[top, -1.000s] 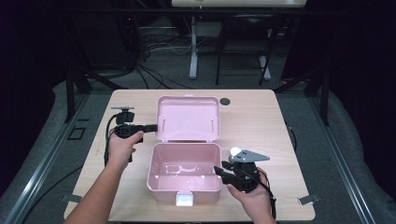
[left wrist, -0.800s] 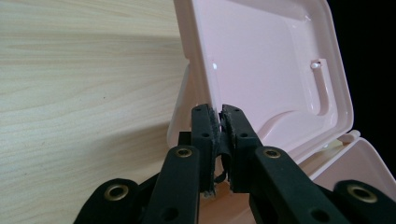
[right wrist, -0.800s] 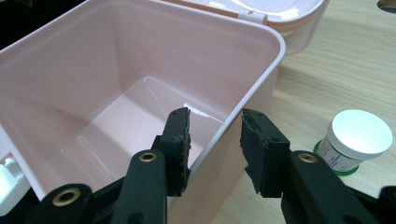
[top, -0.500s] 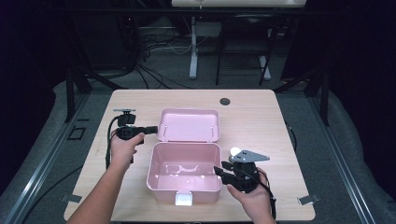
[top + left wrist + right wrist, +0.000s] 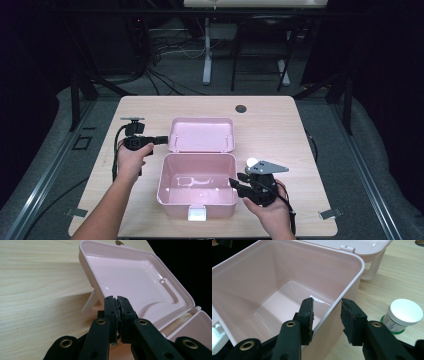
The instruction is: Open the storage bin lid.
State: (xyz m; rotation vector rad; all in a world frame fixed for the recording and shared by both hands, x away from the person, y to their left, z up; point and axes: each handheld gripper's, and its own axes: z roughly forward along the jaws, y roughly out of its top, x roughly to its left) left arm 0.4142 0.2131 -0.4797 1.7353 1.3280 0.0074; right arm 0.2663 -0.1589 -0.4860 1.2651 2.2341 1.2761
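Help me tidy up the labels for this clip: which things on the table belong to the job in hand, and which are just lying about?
In the job:
- pink box, open and empty; the right gripper straddles its side wall
- box lid, folded back, with the shut left gripper at its edge

Lying about:
- small white-capped jar beside the box
- round hole in the table top

Overhead light falls brightly on the bench (image 5: 280,130) while the room from nine through three o'clock sinks into near black, soft shadows pool beside the pink box (image 5: 197,187), its glossy plastic glints, and the high view looks slightly soft.
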